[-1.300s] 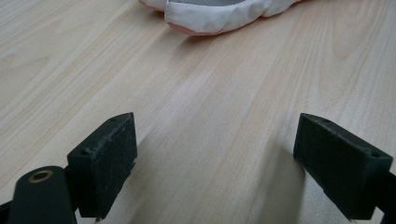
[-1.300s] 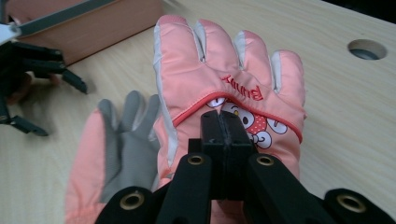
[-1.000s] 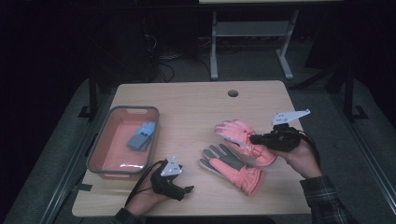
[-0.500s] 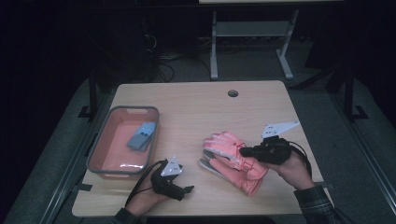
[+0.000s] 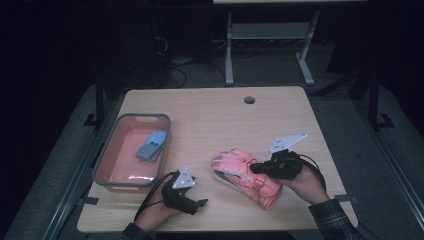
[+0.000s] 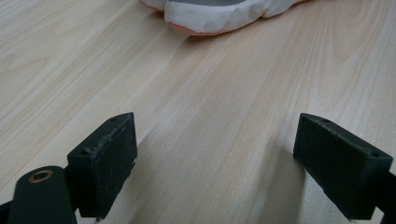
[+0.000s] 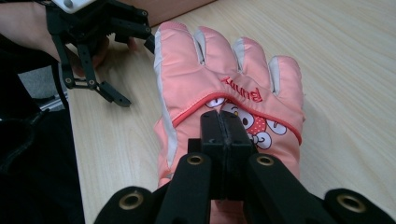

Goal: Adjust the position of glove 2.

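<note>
Moved: our right gripper (image 5: 256, 169) carried the pink glove (image 5: 235, 162) leftward onto its mate | jaws clenched on it; left gripper (image 6: 224, 158) released, idle on table (image 5: 210, 115) | stacking nearly done

Glove (image 7: 224, 84): smooth, slightly shiny pink cloth. Table (image 6: 224, 121): matt pale wood grain, perhaps laminate.

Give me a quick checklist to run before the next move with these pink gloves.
1. Right gripper shut on the top glove: ok.
2. Top glove lies over the lower glove: ok.
3. Left gripper open and free, resting on the table: ok.
4. Bin has room beside the blue item: ok.
5. Whether the grip caught both gloves: cannot tell.
</note>
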A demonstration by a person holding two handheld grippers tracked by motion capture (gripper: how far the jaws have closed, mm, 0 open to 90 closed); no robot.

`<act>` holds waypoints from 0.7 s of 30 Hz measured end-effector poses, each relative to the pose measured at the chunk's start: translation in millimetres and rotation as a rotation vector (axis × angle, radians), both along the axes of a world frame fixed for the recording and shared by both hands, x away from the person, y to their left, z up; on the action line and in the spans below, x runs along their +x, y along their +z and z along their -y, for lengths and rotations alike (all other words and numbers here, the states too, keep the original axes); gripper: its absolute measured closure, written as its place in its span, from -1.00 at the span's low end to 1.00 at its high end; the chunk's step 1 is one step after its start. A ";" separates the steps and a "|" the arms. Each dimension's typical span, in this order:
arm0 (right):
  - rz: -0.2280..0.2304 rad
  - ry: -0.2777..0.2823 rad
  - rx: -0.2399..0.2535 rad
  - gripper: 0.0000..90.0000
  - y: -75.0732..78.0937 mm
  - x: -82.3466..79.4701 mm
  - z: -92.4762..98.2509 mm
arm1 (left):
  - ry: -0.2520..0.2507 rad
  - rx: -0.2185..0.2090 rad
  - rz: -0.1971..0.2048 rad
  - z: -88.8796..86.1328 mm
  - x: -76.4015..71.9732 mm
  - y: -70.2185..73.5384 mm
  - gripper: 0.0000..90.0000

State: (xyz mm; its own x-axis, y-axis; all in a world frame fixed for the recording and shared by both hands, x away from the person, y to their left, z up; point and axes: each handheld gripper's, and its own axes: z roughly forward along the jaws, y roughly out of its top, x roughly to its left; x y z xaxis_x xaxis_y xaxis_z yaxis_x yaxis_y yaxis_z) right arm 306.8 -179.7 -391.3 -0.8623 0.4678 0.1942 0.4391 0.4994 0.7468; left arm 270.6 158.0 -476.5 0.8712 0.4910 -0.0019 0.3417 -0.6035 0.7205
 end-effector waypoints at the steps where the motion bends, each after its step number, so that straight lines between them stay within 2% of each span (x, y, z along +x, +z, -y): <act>1: -0.007 -0.001 -0.010 1.00 -2.8 0.6 -1.8 | 0.001 -0.001 0.000 0.1 0.0 -0.1 -0.72; 3: -0.009 0.004 -0.014 1.00 -4.1 0.9 -2.4 | 0.001 -0.001 0.000 0.1 0.0 -0.1 -0.72; 6: -0.010 0.018 -0.066 0.99 -12.2 0.9 -10.0 | 0.001 -0.001 0.000 0.1 -0.1 -0.2 -0.72; 15: -0.015 0.029 -0.149 0.99 -25.7 -0.4 -17.7 | -0.002 0.004 0.002 -0.1 0.2 0.0 -0.72; 19: -0.016 0.041 -0.154 0.98 -30.6 -0.7 -17.9 | -0.003 0.007 0.002 0.1 0.4 0.2 -0.72; 21: -0.008 0.041 -0.115 0.85 -25.3 -0.9 -14.2 | 0.007 -0.002 0.001 1.5 0.1 -0.2 -0.72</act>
